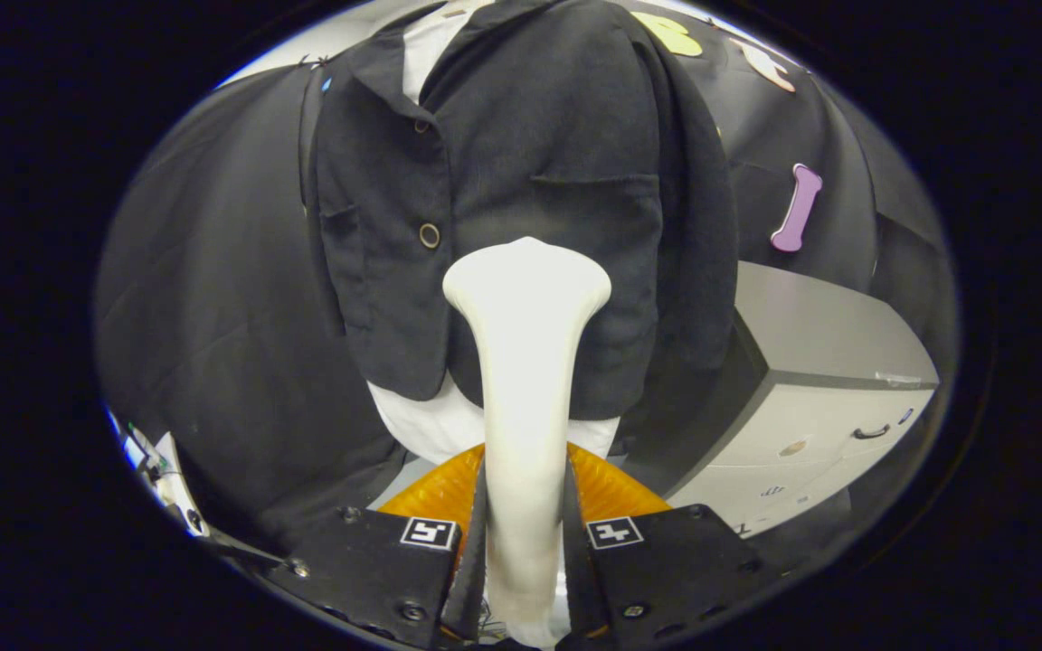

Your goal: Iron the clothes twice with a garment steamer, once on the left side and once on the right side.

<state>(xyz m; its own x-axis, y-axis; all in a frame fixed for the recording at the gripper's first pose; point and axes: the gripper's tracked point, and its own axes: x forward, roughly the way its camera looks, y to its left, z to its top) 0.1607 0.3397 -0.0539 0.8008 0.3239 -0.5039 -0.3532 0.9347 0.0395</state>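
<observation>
Hanging upright against the booth's black wall is the dark jacket (521, 181), corduroy-looking, buttoned over a white shirt (435, 425) whose hem shows below it and whose collar peeks out at the top. One pale round button (430, 235) sits on the jacket's front edge, a pocket flap across the chest. The tool (525, 533) is clamped on the garment steamer (525, 362), both fingers pressing the sides of its cream handle. That handle rises between the fingers and flares into a wide head, which sits right over the lower front of the jacket; I cannot tell if it touches the cloth. The steamer's base is cut off below the fingers. An orange ridged thing (607, 488) is half hidden behind the handle. Off beside the jacket stands a grey cabinet (810, 389).
</observation>
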